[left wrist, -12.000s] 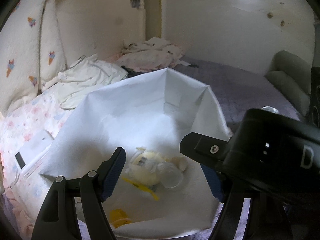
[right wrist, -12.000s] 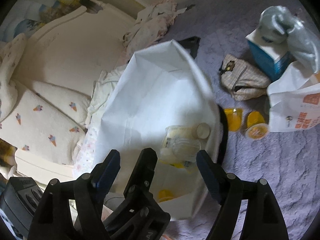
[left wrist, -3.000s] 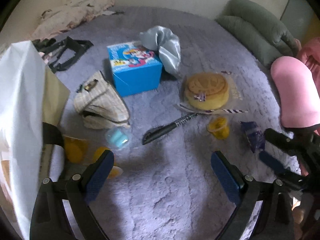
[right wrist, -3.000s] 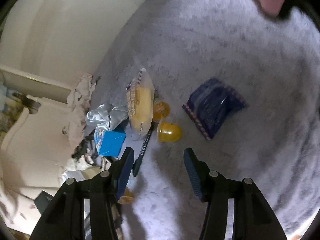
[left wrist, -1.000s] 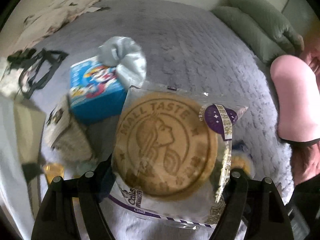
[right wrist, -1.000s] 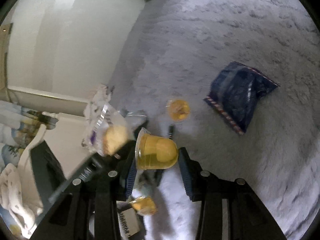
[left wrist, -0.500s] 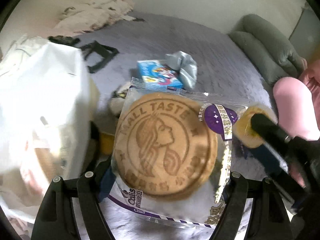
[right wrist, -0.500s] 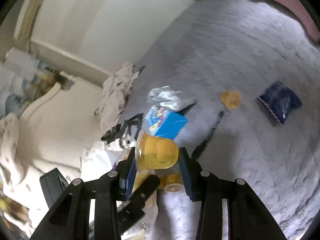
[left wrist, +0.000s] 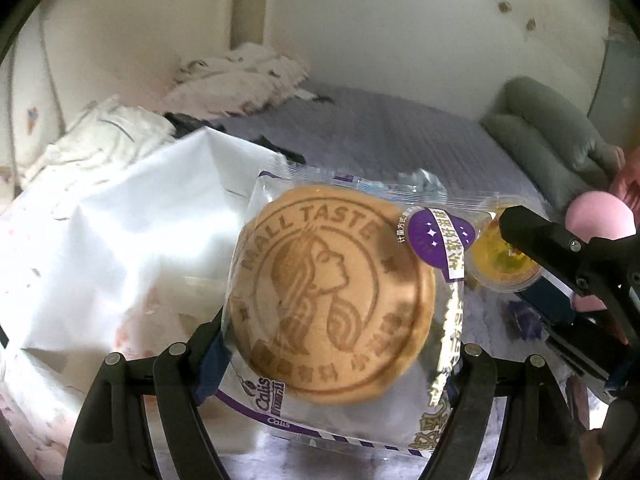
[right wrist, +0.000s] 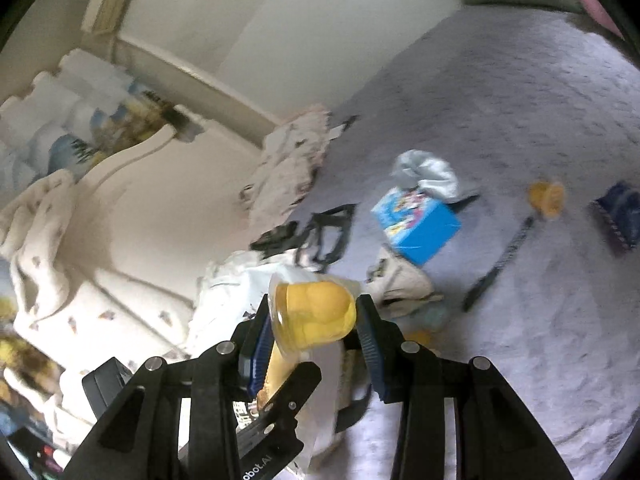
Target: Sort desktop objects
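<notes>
My left gripper (left wrist: 340, 344) is shut on a wrapped round cake (left wrist: 332, 296) in clear plastic with a purple label, held above the open white paper bag (left wrist: 120, 240) on the left. My right gripper (right wrist: 316, 320) is shut on a yellow jelly cup (right wrist: 314, 316), held above the same white bag (right wrist: 236, 288); the cup also shows in the left wrist view (left wrist: 500, 264), just right of the cake. The bag's inside is mostly hidden by the cake.
On the purple blanket (right wrist: 540, 320) lie a blue box (right wrist: 420, 224) with a silver bag (right wrist: 428, 172), a beige pouch (right wrist: 400, 284), a black pen (right wrist: 496, 268), another jelly cup (right wrist: 546, 196) and a dark blue packet (right wrist: 620, 212). Green pillows (left wrist: 552, 140) lie at the right.
Both grippers have swung left with their loads, from over the blanket to above the white bag. The bag now fills the left of the left wrist view.
</notes>
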The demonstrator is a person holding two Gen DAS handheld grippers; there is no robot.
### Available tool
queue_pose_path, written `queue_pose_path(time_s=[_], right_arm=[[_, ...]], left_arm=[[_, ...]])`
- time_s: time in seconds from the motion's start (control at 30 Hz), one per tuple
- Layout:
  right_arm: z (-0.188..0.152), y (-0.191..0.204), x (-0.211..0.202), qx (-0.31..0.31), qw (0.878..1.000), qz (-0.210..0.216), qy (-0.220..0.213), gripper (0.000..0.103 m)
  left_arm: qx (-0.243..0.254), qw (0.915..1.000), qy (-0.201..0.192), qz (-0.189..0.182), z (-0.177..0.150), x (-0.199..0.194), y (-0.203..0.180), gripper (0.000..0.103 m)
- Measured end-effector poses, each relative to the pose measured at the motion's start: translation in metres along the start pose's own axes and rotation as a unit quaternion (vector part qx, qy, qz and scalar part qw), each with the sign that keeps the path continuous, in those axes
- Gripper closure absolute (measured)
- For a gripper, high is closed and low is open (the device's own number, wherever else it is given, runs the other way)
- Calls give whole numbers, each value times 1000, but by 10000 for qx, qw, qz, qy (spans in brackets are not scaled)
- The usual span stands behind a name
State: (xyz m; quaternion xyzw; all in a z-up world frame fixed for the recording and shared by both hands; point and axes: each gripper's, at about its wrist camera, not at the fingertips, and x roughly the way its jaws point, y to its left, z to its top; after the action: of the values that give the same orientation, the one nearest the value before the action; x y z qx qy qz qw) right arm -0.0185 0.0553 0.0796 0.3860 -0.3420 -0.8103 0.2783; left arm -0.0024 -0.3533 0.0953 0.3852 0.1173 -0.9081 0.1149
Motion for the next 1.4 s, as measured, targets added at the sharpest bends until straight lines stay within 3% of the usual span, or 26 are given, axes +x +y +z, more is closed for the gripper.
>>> queue_pose_path(time_s=[0.33, 0.7, 0.83, 0.97, 1.17, 1.3, 1.4], right_arm=[[-25, 39, 18, -171, 9968, 776, 15, 65], [-57, 73, 83, -506, 9932, 926, 498, 65], [-69, 86, 106, -733, 9924, 713, 686, 65], [-82, 85, 126, -853, 9903, 418, 1010, 65], [-91, 69, 146, -840, 9852, -83, 1493, 65], [-94, 57, 155, -675, 9799, -384, 1837, 65], [-98, 56, 157, -824, 9765, -654, 1883, 65]], left_arm=[[-576, 9978, -132, 304, -10, -12, 59, 22], [-544, 9927, -73, 1071, -2, 7, 105, 22], [-596, 9903, 160, 1247, -6, 23, 120, 22], [-579, 9899, 487, 1199, -13, 41, 126, 22], [-352, 9869, 878, 1308, -25, 63, 129, 20], [-461, 9828, 1175, 1349, -29, 77, 134, 16], [-458, 9814, 1229, 1404, -30, 81, 134, 14]])
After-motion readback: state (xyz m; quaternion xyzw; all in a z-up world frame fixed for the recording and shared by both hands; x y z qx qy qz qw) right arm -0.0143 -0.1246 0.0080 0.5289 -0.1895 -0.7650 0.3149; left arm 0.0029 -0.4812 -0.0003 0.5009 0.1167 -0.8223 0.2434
